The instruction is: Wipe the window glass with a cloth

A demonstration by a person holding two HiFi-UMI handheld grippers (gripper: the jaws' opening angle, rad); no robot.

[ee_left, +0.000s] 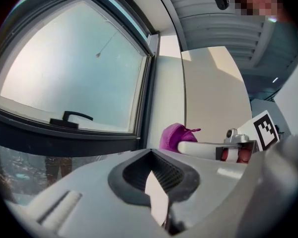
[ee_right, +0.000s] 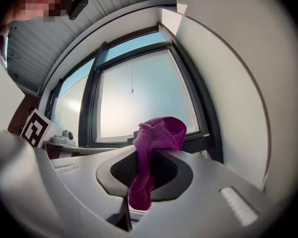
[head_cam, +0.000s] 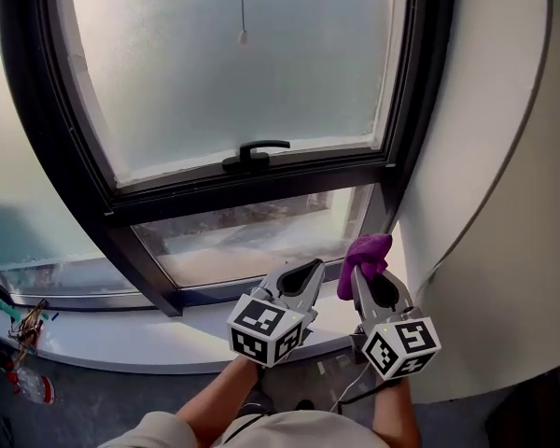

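Observation:
The window's frosted upper pane sits in a black frame, with a black handle on its lower rail. A purple cloth bunches out of my right gripper, whose jaws are shut on it just in front of the lower pane, near its right corner. In the right gripper view the cloth hangs down between the jaws of the right gripper, with the glass beyond. My left gripper is beside it on the left, shut and empty. The left gripper view shows the left gripper and the cloth.
A thin pull cord hangs in front of the upper pane. A white sill runs below the window. A pale curved wall closes in on the right. Some small clutter lies at the sill's left end.

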